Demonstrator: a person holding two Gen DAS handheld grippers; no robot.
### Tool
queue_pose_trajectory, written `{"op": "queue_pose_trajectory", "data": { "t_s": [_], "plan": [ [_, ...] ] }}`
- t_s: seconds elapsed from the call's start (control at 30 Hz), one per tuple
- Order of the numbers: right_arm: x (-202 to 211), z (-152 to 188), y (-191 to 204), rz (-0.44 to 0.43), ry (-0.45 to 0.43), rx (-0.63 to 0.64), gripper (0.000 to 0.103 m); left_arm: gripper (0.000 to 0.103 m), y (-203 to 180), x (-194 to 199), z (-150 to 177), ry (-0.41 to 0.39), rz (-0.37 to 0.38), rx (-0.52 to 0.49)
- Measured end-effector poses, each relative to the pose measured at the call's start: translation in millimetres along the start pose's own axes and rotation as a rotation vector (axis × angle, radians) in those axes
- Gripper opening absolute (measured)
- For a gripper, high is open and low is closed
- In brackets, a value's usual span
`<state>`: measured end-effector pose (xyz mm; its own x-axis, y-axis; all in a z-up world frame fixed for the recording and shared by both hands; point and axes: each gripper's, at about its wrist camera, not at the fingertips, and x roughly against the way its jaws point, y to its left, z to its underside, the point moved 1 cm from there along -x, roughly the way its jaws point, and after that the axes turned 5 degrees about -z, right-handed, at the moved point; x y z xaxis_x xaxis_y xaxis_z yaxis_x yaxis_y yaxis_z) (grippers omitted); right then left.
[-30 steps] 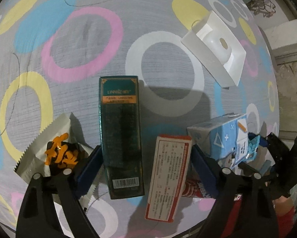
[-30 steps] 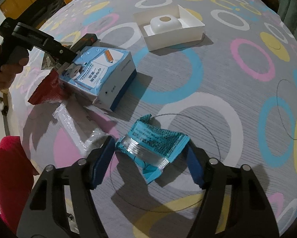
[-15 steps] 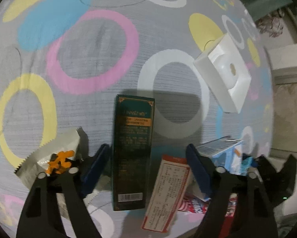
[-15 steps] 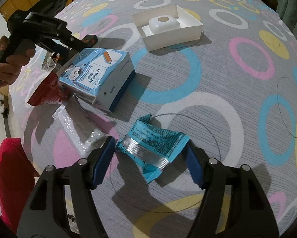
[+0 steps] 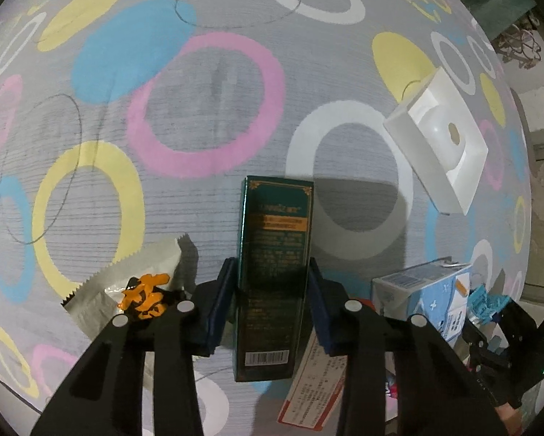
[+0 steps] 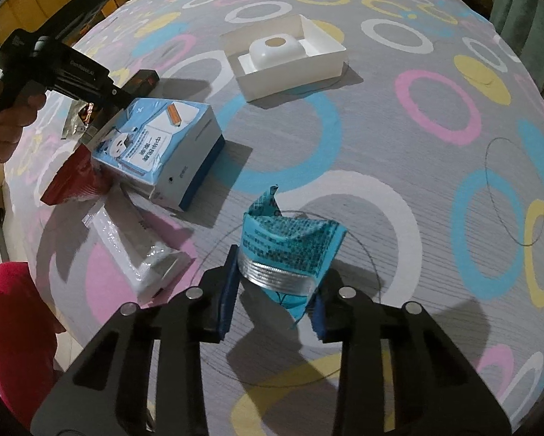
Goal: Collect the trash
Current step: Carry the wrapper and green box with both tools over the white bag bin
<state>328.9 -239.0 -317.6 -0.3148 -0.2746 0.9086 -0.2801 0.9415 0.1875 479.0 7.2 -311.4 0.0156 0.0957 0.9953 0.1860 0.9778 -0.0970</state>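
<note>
two grippers point down at a bed with a grey cover (image 5: 217, 83) printed with coloured rings. the left gripper (image 5: 270, 305) has just been closing, and now its blue pads press both long sides of a dark green box (image 5: 272, 265), which lies flat on the cover with its barcode end toward the camera. the right gripper (image 6: 273, 298) has also just been closing; its pads pinch a crumpled blue wrapper (image 6: 290, 243) with a silver inside, and the wrapper is squeezed upward between them.

just left of the green box lies a silver sachet (image 5: 126, 287) with orange print, partly under the left finger. right of the green box, partly under the right finger, lies a red and white box (image 5: 315, 381). further right stands a blue and white carton (image 5: 424, 290), near the bed's near edge. in the right wrist view this carton (image 6: 162, 149) has a red packet (image 6: 72, 181) touching its left side, and a clear plastic bag (image 6: 133, 250) lies in front of it, between carton and wrapper. a white tray (image 6: 290, 54) with a white rounded piece inside sits well apart, more toward the middle of the bed. a hand (image 6: 6, 116) holds the left gripper's handle at the left edge.
</note>
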Motion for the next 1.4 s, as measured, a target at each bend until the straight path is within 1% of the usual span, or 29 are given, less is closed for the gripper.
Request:
{"op": "queue_pose_trajectory", "data": {
  "t_s": [0.03,0.17,0.33,0.47,0.57,0.6,0.63,0.73,0.8,0.93,1.0,1.17,1.23,1.4],
  "plan": [
    [2,0,1,0.009,-0.002,0.003,0.029,0.038,-1,2,0,-0.004,-0.002,0.001],
    [9,-2,4,0.033,-0.019,0.005,0.029,0.038,-9,20,-1,-0.048,-0.004,0.005],
    [33,-3,7,0.061,-0.062,0.004,0.029,0.038,-5,48,9,-0.109,-0.006,0.003],
    [56,-5,13,0.086,-0.101,0.015,0.029,0.038,6,74,25,-0.153,0.004,0.007],
    [77,-6,21,0.102,-0.135,0.023,0.029,0.038,8,93,37,-0.180,-0.020,0.007],
    [84,-7,24,0.103,-0.145,0.025,0.029,0.038,8,98,42,-0.186,-0.017,0.008],
    [90,-7,27,0.104,-0.154,0.027,0.029,0.038,12,104,48,-0.174,-0.009,0.001],
    [112,-5,38,0.113,-0.187,0.034,0.029,0.038,8,123,66,-0.196,-0.021,-0.015],
    [126,-3,45,0.114,-0.205,0.038,0.029,0.038,-1,131,78,-0.209,-0.026,-0.024],
    [152,8,65,0.113,-0.233,0.060,0.029,0.038,-9,146,116,-0.221,-0.040,-0.042],
    [161,16,76,0.111,-0.238,0.072,0.029,0.038,-13,151,141,-0.228,-0.037,-0.050],
    [182,46,107,0.102,-0.247,0.109,0.029,0.038,-26,155,193,-0.254,-0.047,-0.066],
    [188,59,120,0.098,-0.247,0.119,0.029,0.038,-32,154,213,-0.264,-0.063,-0.077],
    [189,93,149,0.072,-0.238,0.133,0.028,0.038,-45,149,258,-0.277,-0.039,-0.093]
  ]
}}
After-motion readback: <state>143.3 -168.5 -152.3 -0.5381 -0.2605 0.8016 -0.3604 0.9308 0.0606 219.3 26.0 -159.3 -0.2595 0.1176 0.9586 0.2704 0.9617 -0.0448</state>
